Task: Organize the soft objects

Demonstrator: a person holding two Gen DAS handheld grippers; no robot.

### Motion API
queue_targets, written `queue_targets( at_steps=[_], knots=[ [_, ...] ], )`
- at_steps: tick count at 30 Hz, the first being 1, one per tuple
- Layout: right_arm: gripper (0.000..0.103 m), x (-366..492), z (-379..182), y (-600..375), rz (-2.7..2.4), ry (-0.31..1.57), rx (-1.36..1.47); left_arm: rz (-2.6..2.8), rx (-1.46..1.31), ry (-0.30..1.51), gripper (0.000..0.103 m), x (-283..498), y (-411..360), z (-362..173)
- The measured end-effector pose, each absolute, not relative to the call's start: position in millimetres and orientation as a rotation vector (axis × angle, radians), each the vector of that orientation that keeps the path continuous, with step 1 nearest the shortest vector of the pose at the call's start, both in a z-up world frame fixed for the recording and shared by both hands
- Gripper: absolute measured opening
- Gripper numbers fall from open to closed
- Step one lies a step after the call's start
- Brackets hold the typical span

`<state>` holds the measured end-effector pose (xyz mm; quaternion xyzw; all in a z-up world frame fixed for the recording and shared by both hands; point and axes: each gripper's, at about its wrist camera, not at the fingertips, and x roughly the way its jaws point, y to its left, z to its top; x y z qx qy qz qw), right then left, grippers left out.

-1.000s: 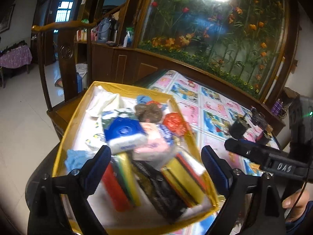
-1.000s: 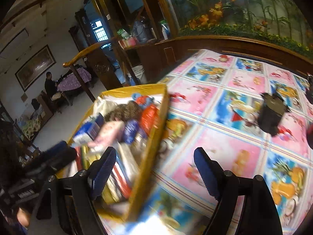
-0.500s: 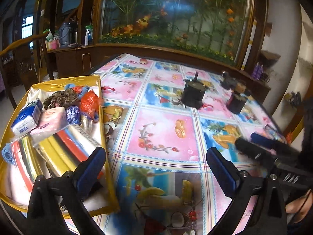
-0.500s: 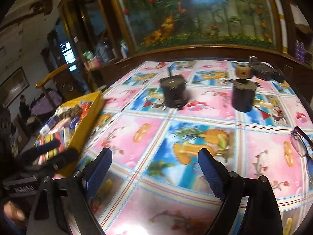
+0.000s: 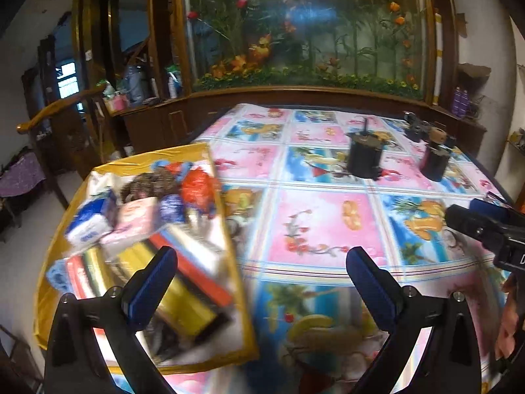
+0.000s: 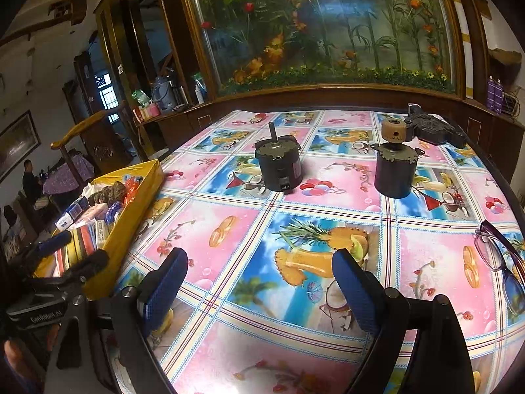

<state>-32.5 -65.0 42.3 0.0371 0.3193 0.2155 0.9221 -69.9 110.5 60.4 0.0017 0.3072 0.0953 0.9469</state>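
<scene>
Both views have been swung from the yellow box [image 5: 226, 216] onto the desk [image 5: 321, 229]. Soft packets [image 5: 137, 220] in the box, at the desk's left edge, are blurred. Left claw [image 5: 259, 259] and right claw [image 6: 259, 269] are spread, empty, just opened wider. Glasses [image 6: 498, 249] are cut off.

Overhead glare, fisheye-warped edges (left view blurred)

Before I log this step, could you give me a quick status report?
Left gripper and right gripper open, empty. Soft items packed in yellow box, table's left edge. Two dark motors ahead.
</scene>
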Motion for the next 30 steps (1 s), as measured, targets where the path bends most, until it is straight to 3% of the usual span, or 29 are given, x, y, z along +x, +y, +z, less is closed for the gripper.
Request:
queue_targets(
  at_steps=[14, 30],
  knots=[
    [0.094, -68.9, 51.9, 1.2, 0.655, 0.614, 0.017, 0.400, 0.015, 0.534, 0.103, -125.5, 172.6, 74.2],
    [0.094, -89.7, 48.2, 29.3, 0.663, 0.558, -0.125, 0.518, -0.017, 0.583, 0.103, -127.6, 204.7, 62.7]
  ],
)
